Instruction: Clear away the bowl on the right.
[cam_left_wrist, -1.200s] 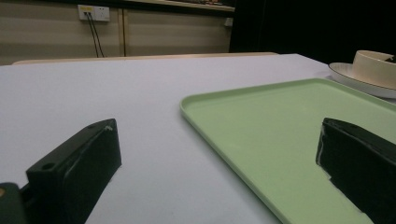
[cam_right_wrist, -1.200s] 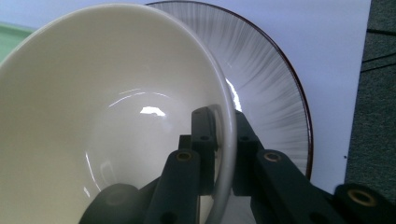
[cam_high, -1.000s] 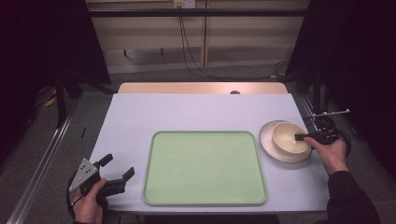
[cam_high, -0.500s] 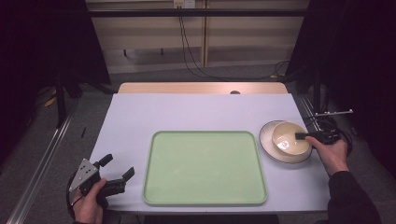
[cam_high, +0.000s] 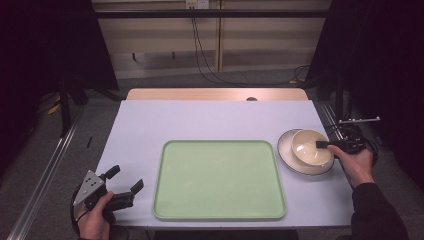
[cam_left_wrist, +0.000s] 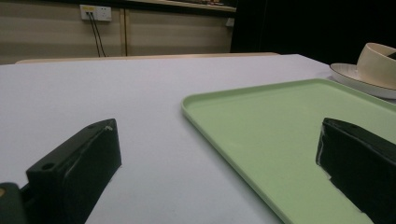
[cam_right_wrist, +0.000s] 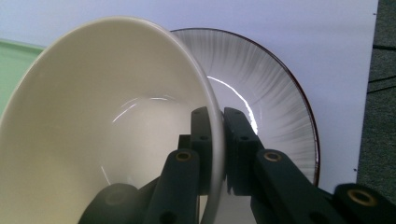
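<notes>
Pinched at its thin rim by the right gripper (cam_right_wrist: 215, 140), the stiff, glossy, breakable bowl (cam_high: 311, 148) was tilted over the plate (cam_high: 287, 158), while the left gripper (cam_high: 122, 183) was held wide apart.

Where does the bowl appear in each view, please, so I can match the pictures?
High view: the bowl sits right of centre, on the plate.
Left gripper view: bowl at the upper right edge.
Right gripper view: bowl fills the left and centre, its rim pinched.
Shared landmark: the green tray.
</notes>
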